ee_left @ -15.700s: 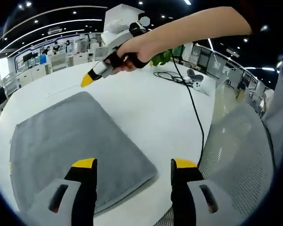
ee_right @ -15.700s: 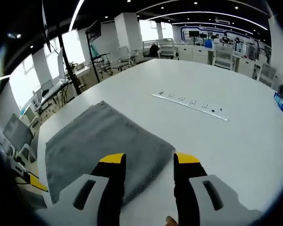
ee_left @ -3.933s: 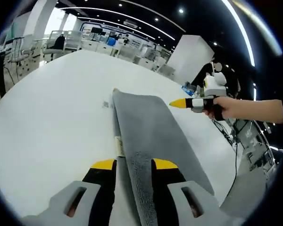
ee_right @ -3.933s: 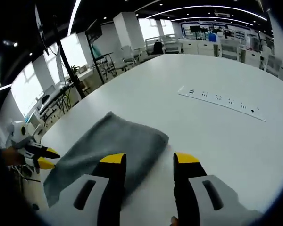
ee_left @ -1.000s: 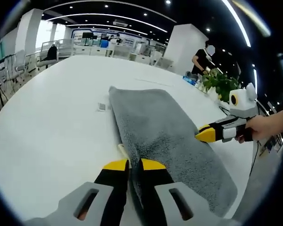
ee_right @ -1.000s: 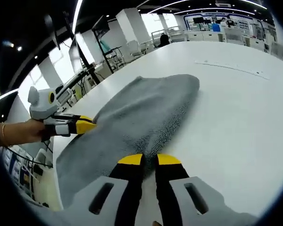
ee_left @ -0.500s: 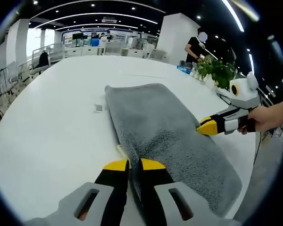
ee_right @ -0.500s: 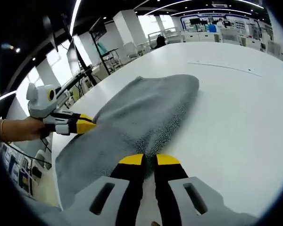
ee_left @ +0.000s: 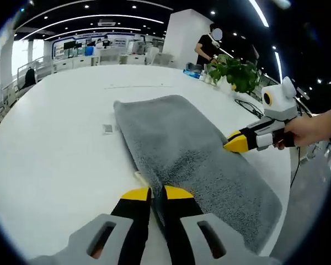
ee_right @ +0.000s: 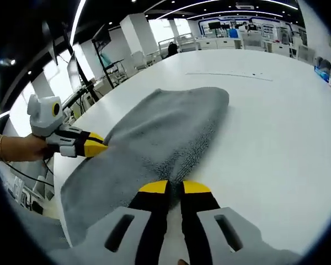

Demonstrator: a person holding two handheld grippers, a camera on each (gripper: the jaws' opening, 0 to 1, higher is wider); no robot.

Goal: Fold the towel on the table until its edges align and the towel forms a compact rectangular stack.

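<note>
— Left gripper (ee_left: 151, 192), jaws pressed together, pinching the grey towel (ee_left: 187, 149) at its near edge!

— Right gripper (ee_right: 174, 187) matches it: jaws clamped on the towel's opposite long edge, yellow tips touching the cloth.

— The towel lies as a long folded strip on the white table (ee_left: 55, 143), running toward the table's edge by the person's hand (ee_left: 306, 130).

— Potted plant (ee_left: 237, 72) at the far edge.

Towel (ee_left: 193, 154) now folded, tongs clamped.
</note>
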